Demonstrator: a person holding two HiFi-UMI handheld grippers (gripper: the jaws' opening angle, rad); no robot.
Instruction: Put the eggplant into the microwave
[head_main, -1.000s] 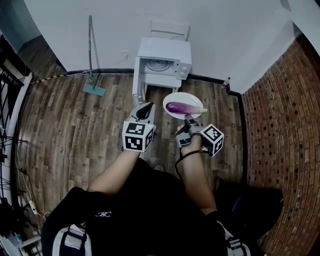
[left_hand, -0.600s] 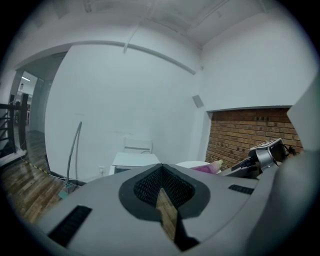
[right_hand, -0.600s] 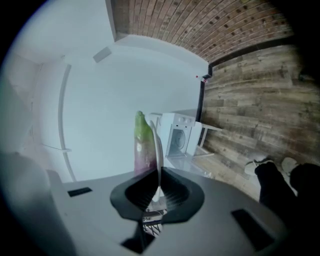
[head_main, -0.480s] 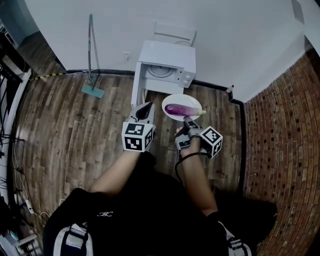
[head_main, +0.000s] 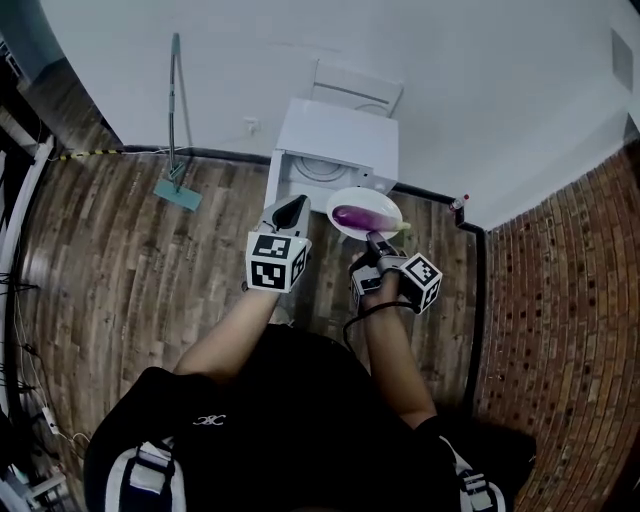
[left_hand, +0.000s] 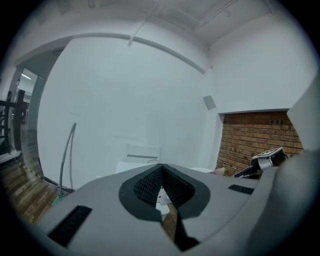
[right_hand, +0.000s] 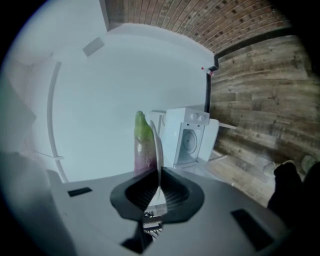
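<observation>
- Against the white wall, the microwave (head_main: 335, 140) stands on the wood floor with its door (head_main: 272, 180) swung open to the left. The cavity looks empty, so the loading itself is not yet done.
- Just in front of the opening, the white plate (head_main: 387, 206) is carried in the air, near the microwave but outside it.
- On that plate lies the purple eggplant (head_main: 355, 215), green stem to the right. By my reading, what remains is to slide it inside and let go.
- The right gripper (head_main: 375, 240) pinches the plate's near rim, jaws pressed onto it.
- The left gripper (head_main: 292, 210) hovers beside the door, jaws pressed together on nothing.
- No brand or readable writing shows. The marker cubes (head_main: 272, 262) carry only black-and-white patterns, and a small mark on the person's dark shirt is too small to read.
</observation>
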